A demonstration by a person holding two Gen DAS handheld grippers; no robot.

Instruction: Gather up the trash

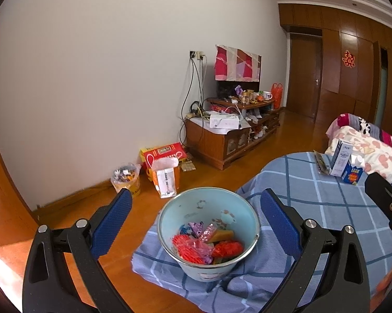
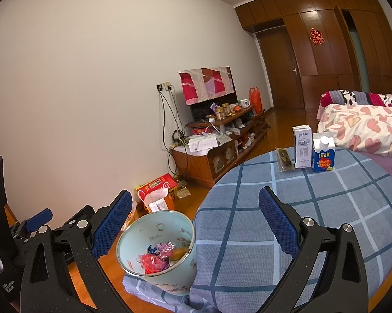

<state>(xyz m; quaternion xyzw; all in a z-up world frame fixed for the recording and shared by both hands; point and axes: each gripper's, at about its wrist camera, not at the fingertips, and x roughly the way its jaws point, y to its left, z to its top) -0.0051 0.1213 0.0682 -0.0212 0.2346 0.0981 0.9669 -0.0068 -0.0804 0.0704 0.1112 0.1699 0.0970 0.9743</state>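
Observation:
A light blue bucket point(image 1: 196, 211) sits on the hanging edge of a blue plaid cloth. It holds red netting, pink and purple wrappers and an orange piece point(image 1: 209, 245). My left gripper point(image 1: 196, 214) is open and empty, its fingers either side of the bucket, above it. My right gripper point(image 2: 194, 214) is open and empty over the cloth beside the bucket point(image 2: 156, 281). On the far side of the round table point(image 2: 326, 208) stand a white milk carton point(image 2: 302, 147), a blue carton point(image 2: 323, 156) and a dark wrapper point(image 2: 283, 159).
A wooden TV cabinet point(image 1: 222, 143) cluttered with jars and boxes stands against the wall. On the floor are a red box point(image 1: 164, 154), a white bag point(image 1: 165, 180) and a small full bin point(image 1: 126, 180). A bed with heart-patterned bedding point(image 2: 365, 125) is at the right.

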